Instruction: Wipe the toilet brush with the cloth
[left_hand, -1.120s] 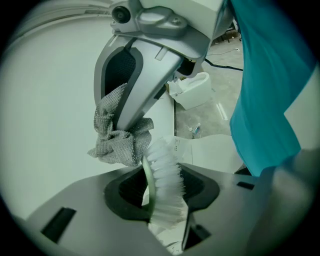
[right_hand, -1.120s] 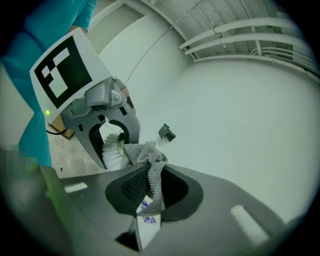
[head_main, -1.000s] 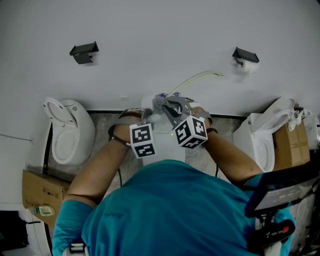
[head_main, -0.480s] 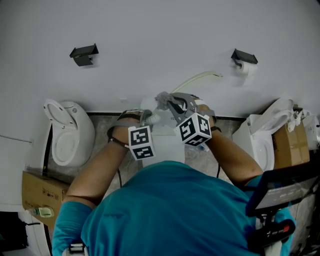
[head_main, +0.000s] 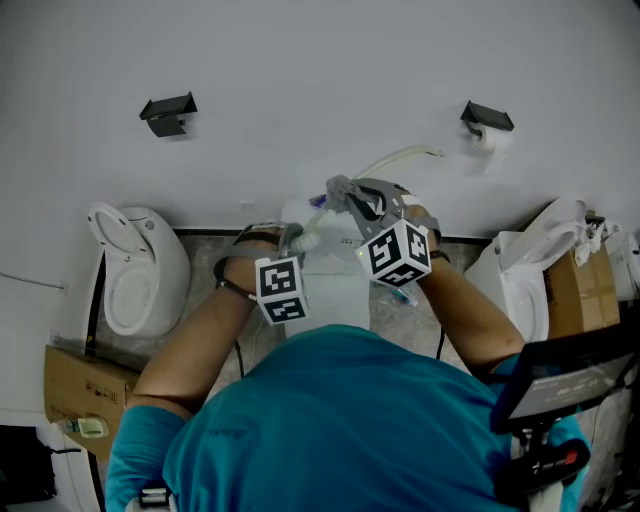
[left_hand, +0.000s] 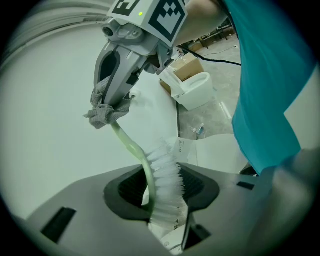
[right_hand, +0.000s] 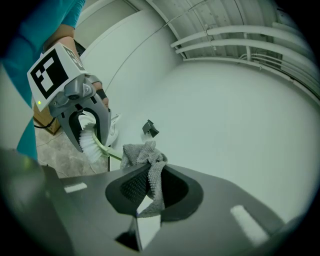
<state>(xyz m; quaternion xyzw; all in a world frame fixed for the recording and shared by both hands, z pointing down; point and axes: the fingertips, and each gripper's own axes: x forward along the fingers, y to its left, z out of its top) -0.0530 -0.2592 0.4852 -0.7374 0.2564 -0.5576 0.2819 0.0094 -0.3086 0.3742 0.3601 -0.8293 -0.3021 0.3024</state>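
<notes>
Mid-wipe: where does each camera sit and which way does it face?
Head view: on the person's head, facing steeply down the wall; arms and teal shirt show.
Left gripper view: on the left claw, along jaws shut on the toilet brush, toward the right claw.
Right gripper view: on the right claw, along jaws shut on the cloth, toward the left claw.
Shared: both gripper views show toilet brush and cloth.

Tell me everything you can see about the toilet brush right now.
The toilet brush has a slim, curved, pale green handle, plastic by its look, and a block of white bristles. The left gripper is clamped on the bristle end and holds the brush in the air. From there the handle rises into the grey cloth, which the right gripper pinches around it. No other contact shows.
</notes>
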